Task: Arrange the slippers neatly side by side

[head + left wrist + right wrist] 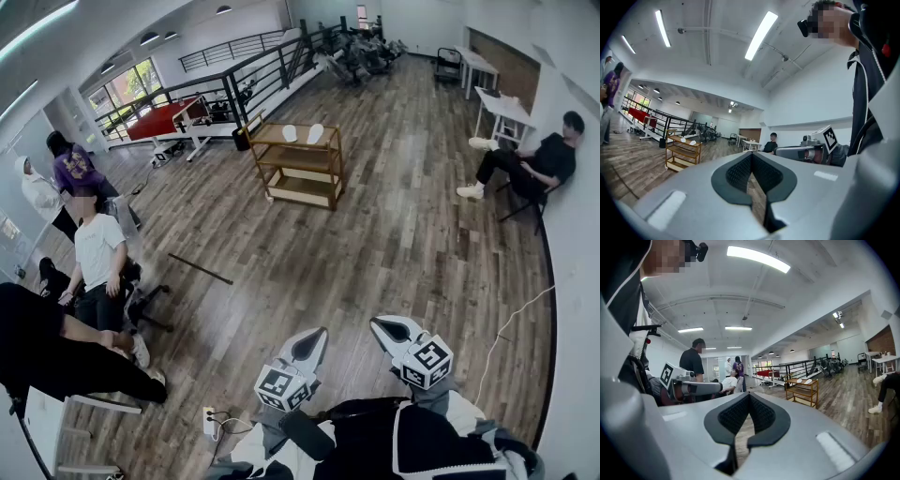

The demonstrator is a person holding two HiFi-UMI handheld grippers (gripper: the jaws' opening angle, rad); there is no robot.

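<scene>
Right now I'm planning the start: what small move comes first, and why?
Probably step toward the wooden shelf: the two white slippers lie on its top, far across the floor, and the left hand-held gripper and right hand-held gripper are shut, empty.

The slippers (315, 133) on the far shelf (296, 157) are too small to show any detail.
</scene>
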